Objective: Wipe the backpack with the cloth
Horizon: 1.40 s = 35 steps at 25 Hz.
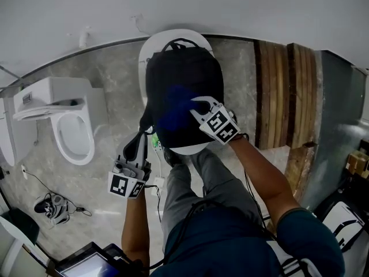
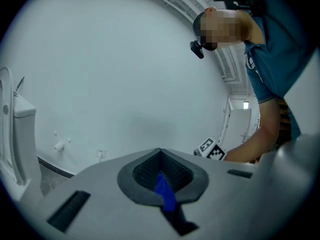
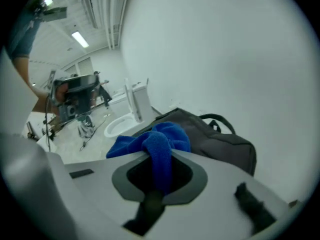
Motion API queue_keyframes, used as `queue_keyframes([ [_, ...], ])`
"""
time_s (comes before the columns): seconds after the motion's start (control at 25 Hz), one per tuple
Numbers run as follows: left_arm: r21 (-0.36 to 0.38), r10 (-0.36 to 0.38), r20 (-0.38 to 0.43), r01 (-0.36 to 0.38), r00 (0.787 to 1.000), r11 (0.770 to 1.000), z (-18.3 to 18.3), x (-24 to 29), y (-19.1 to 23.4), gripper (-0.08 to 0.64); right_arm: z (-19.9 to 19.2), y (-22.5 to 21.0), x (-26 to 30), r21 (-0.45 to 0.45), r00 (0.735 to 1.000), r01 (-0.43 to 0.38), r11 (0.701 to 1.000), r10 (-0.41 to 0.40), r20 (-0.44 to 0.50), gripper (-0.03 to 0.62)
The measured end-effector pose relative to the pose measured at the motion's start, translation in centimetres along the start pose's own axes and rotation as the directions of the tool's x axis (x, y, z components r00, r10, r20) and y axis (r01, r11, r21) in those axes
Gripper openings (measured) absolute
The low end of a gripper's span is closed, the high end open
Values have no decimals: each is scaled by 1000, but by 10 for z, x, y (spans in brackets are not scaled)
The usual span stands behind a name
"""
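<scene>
While atop the backpack, blue cloth in the right claw.

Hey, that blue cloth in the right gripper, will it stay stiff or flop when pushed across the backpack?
Probably floppy: the blue cloth bunches and folds over the closed jaws of the right gripper. Its plush pile looks light and grippy, so it may drag and wrinkle on the backpack rather than slide.

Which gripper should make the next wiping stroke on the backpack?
Right. The right gripper is shut on the blue cloth, which rests on the backpack. The left gripper is off to the side, shut on a dark strap.
</scene>
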<state>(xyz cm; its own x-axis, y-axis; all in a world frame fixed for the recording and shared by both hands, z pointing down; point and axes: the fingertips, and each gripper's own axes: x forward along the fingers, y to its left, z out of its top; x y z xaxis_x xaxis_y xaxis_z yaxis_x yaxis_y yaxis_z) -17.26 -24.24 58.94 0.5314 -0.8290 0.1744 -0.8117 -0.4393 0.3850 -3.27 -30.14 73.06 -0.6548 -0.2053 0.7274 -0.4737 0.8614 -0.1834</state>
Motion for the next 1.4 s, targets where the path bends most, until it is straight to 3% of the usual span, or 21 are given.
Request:
queue_keyframes([
  [0.24,6,2,-4,-2,1000,1000,0,6,1,0,15,-98,3,154,987,143,978,-152,44,28],
  [0.36,7,10,-7,-10,1000,1000,1,8,3,0,5,-139,-9,254,970,229,940,-242,19,28],
  [0.48,8,12,-8,-12,1000,1000,1,10,4,0,-10,-149,-28,364,965,233,902,-261,27,28],
  [0.68,8,11,-18,-11,1000,1000,-4,13,4,0,-40,-106,-52,414,972,195,889,-231,38,28],
  [0.92,10,-7,-29,7,1000,1000,-9,18,-2,0,-63,-9,-50,452,986,51,891,-118,121,28],
  [1.2,15,-38,-51,38,998,999,-18,17,-15,0,-100,59,-27,450,985,24,893,-99,143,28],
  [1.4,24,-64,-72,66,995,998,-24,8,-34,0,-120,88,-15,478,987,3,879,-79,138,28],
])
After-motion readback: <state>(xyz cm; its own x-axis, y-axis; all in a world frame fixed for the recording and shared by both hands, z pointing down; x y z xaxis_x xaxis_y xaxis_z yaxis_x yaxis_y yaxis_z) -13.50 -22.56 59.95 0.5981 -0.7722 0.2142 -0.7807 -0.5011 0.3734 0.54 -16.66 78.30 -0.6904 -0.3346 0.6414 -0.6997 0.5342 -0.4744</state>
